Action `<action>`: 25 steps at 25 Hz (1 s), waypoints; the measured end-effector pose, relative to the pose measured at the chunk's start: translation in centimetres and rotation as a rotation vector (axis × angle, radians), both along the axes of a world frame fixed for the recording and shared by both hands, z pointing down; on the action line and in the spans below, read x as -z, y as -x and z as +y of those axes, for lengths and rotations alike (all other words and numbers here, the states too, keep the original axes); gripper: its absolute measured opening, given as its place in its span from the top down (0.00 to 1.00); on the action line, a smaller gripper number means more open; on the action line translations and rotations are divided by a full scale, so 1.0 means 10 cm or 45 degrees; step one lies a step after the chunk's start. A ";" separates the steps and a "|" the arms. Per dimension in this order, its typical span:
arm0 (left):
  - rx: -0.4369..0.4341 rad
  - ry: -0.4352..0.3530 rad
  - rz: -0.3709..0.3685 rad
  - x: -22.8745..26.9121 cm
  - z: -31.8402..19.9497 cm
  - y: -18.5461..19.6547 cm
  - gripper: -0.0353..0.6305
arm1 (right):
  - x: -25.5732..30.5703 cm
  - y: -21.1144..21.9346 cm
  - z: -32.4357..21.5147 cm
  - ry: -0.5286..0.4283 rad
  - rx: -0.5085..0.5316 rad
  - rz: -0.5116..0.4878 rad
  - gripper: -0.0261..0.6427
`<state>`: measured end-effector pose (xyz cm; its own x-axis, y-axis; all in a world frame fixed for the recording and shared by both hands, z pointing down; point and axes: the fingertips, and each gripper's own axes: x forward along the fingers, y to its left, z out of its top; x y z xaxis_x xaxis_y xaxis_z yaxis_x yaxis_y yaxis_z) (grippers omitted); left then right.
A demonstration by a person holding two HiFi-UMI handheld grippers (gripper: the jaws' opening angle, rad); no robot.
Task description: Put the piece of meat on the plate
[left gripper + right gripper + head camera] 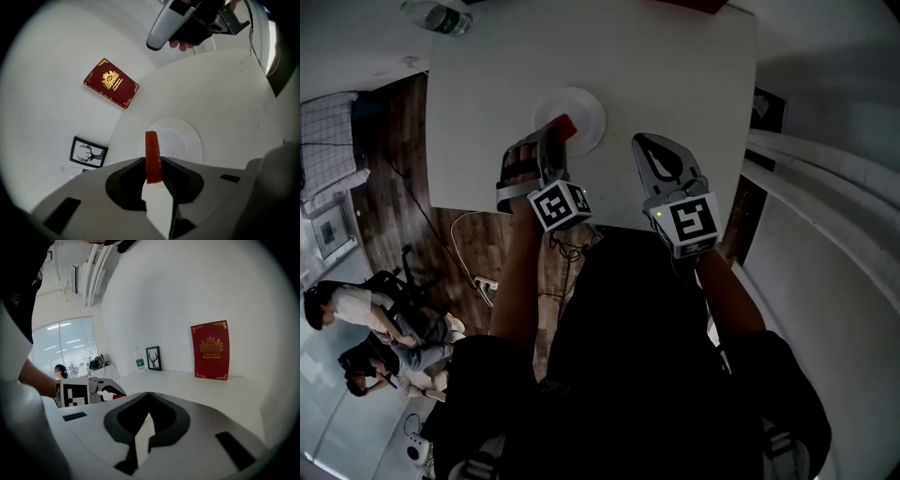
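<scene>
Above plate (185, 138): left gripper (154, 174) clamped on meat (153, 157), near rim hidden behind it; right gripper (149, 398) closed, empty.

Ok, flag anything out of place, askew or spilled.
Nothing stands out. The piece of meat sits on edge in the jaws of the left gripper by the empty plate; the red book, picture frame and bottle stand upright at the wall.

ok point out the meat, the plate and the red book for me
piece of meat (153, 159): left gripper view, middle of the red strip, between the jaws
plate (183, 140): left gripper view, bare white surface right of the strip
red book (111, 83): left gripper view, centre of its cover, by the gold crest
</scene>
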<state>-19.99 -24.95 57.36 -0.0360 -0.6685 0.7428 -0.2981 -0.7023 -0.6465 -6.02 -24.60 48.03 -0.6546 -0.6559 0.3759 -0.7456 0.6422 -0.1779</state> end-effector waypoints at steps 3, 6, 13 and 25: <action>-0.004 0.009 -0.021 -0.03 -0.05 0.02 0.81 | -0.01 0.00 -0.02 0.000 -0.002 0.002 0.93; -0.018 0.020 -0.040 -0.07 -0.07 0.02 0.81 | 0.00 -0.01 -0.04 -0.004 -0.010 0.004 0.93; -0.018 0.089 -0.078 -0.16 -0.11 0.07 0.81 | -0.02 -0.10 -0.03 0.005 -0.040 0.018 0.93; -0.062 0.093 -0.153 -0.16 -0.21 -0.01 0.81 | 0.05 -0.21 -0.10 0.001 -0.066 0.009 0.93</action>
